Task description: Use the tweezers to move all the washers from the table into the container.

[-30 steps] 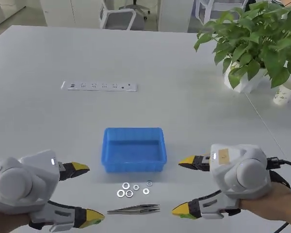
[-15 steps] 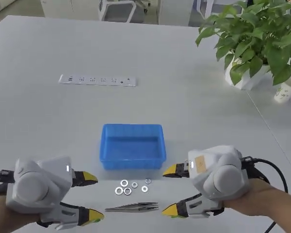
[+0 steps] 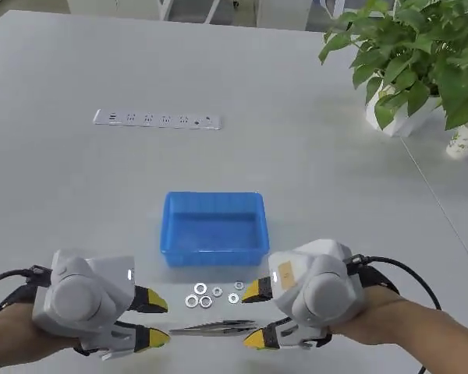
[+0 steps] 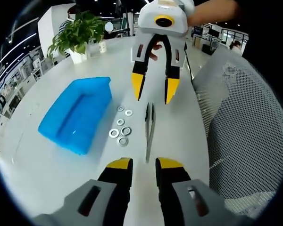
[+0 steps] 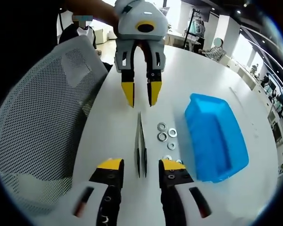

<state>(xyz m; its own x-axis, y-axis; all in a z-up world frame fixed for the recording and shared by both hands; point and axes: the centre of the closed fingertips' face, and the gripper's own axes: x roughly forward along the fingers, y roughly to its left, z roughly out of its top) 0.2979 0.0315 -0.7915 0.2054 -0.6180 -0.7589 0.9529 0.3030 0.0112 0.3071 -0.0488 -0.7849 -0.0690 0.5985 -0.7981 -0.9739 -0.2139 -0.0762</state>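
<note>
While the left hand-held gripper (image 3: 161,319) and right hand-held gripper (image 3: 249,316) hang open-jawed, tweezers (image 3: 214,327) lying ungripped between them, the job's unstarted: washers (image 3: 205,301) sit on the bench (image 3: 335,195) just beyond, container (image 3: 214,199) empty.

Table (image 3: 296,156): pale grey, plain, no pattern. Container (image 3: 214,228) was bright blue all over. Washers (image 3: 205,296) were shiny silver. Tweezers (image 3: 214,328) were a duller silver-grey. Left gripper (image 3: 161,319) and right gripper (image 3: 249,317) each had a whitish-grey body and black jaws with yellow ends. The right gripper's body carried a tan label (image 3: 285,272), and the cable (image 3: 409,273) behind it was black. Power strip (image 3: 156,120) was white with a row of small dark sockets. Plant (image 3: 421,54) had green leaves and sat in a white pot (image 3: 398,117). Chair (image 5: 42,108) back was light grey mesh with a fine dotted weave.
</note>
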